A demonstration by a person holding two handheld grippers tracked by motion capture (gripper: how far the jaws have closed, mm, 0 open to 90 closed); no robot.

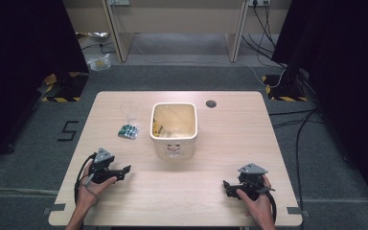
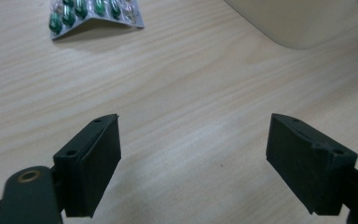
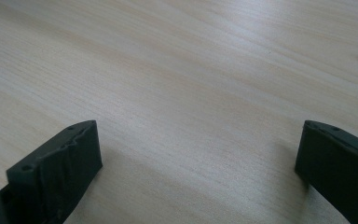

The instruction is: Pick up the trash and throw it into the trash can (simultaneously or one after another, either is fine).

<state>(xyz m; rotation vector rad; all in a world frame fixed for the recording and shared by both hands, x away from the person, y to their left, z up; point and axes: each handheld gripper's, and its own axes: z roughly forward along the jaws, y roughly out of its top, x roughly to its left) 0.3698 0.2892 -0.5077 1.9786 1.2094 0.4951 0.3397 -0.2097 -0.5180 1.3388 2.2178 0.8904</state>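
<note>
Both grippers parked at near edge of light wooden table [image 1: 230,143], each in a hand. Left gripper [image 1: 122,171] at near left, jaws spread wide, nothing between them, aimed inward and slightly forward. Right gripper [image 1: 226,184] at near right, jaws likewise released and empty, bare wood ahead in its own view.

Farther in, left of centre: green-and-silver foil blister pack of pills [image 1: 128,131], flat on table. In left gripper view the pack [image 2: 95,14] sat ahead and to the left of the open jaws, one edge lifted slightly off the wood, long axis running roughly across that view. Clearly nearer the left gripper; right gripper well apart from it, across the table.

Just beyond the pack: clear plastic cup [image 1: 129,111], upright, near the pack but apart. To the pack's right, at table centre: cream square plastic bin [image 1: 191,136], open top, near the pack but not touching.

Judged: pack likely the pick target, left gripper the natural one; needed a forward reach with a leftward swing to line the jaws up with the pack.
</note>
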